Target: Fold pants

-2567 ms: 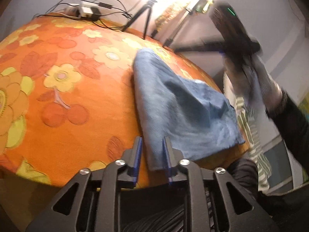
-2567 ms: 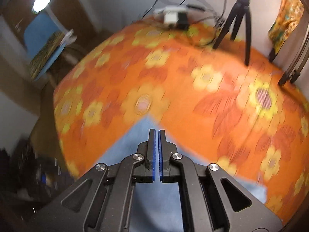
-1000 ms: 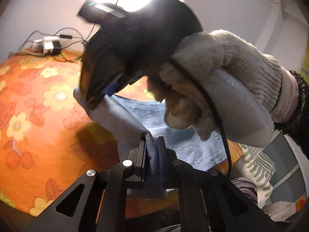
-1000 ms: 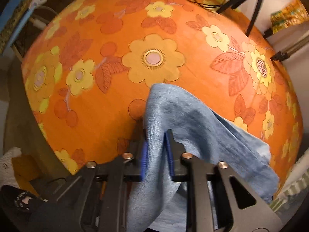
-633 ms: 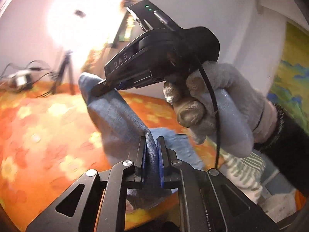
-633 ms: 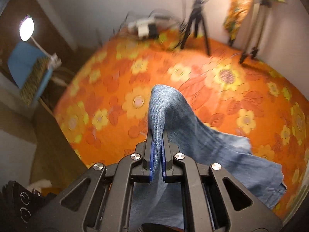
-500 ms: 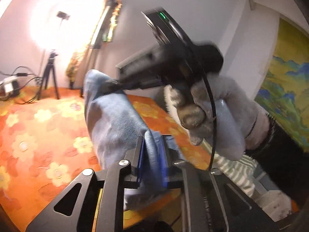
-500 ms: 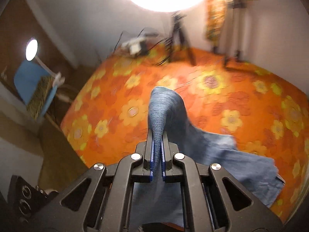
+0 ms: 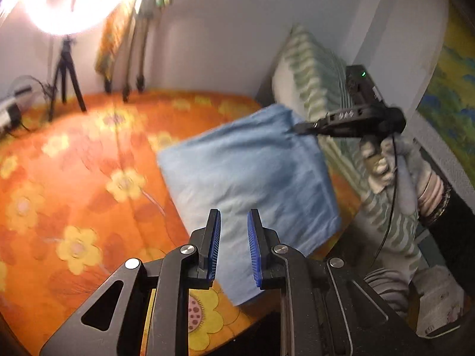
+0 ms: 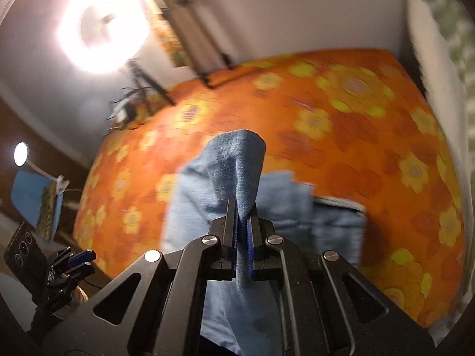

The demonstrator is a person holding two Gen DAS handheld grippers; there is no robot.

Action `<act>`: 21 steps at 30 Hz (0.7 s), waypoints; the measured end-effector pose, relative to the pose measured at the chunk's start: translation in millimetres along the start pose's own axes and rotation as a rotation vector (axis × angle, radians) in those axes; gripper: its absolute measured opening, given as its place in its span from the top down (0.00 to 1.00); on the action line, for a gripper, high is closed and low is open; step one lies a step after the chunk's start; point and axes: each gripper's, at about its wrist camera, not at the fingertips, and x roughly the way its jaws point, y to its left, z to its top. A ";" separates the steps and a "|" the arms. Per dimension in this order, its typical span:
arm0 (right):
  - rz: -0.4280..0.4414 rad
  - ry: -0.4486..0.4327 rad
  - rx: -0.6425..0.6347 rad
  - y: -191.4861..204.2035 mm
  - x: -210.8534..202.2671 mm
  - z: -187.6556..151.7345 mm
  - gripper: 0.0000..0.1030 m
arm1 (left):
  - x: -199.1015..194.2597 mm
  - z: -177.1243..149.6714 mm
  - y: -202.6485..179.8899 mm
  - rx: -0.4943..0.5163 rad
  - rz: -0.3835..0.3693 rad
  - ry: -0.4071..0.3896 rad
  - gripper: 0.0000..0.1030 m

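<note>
The pants [image 9: 252, 175], light blue denim, lie partly on the orange flowered bedspread [image 9: 74, 178] and are lifted at 1 far corner. In the left wrist view the left gripper [image 9: 234, 247] hangs over the near edge of the cloth with its 2 blue-padded jaws a narrow gap apart; the denim shows through the gap, but the pads do not press on it, so this gripper holds nothing. To the right in the same view the right gripper [image 9: 299, 127] pinches the far right corner of the pants and holds it up off the bedspread, so that the cloth slopes from that corner down toward the near edge of the bed. A gloved hand [image 9: 394, 163] grips the handle of that gripper, with a dark sleeve [image 9: 457, 225] behind it. In the right wrist view the right gripper [image 10: 242, 231] is clamped on a fold of the pants [image 10: 237, 160]: the denim rises in a peak past the fingertips and hangs down between the 2 jaws toward the camera, while the rest of the garment spreads flat on the bedspread [image 10: 356, 124] beyond. A green and white striped pillow [image 9: 314, 71] leans against the wall at the far right of the bed. A bright round lamp [image 10: 102, 34] shines at the far left, above a tripod [image 9: 66, 77] that stands on the bedspread. The far part of both views is blurred.
</note>
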 end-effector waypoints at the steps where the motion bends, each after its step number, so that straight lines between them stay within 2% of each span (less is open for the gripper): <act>1: 0.007 0.000 0.030 -15.3 4.1 -1.5 0.95 | 8.8 -1.9 -1.4 0.000 -0.005 0.020 0.84; 6: -0.002 0.006 0.080 -58.3 25.2 -2.7 0.95 | 40.6 -11.1 -21.0 0.056 -0.036 0.092 0.84; 11: -0.038 0.017 0.076 -77.2 42.1 -0.6 0.95 | 65.7 -20.9 -34.4 0.081 -0.104 0.155 0.84; 13: -0.068 0.024 0.082 -83.2 52.0 0.1 0.95 | 77.1 -27.1 -42.9 0.104 -0.136 0.202 0.84; 16: -0.150 0.026 0.046 -81.4 64.2 1.5 0.90 | 83.5 -41.6 -63.8 0.205 -0.122 0.238 0.84; 20: -0.284 -0.032 -0.018 -71.1 42.9 2.5 0.79 | 75.6 -48.5 -72.0 0.225 -0.136 0.243 0.84; 21: -0.285 -0.049 -0.020 -70.1 32.6 1.6 0.78 | 74.5 -49.5 -71.8 0.222 -0.141 0.242 0.84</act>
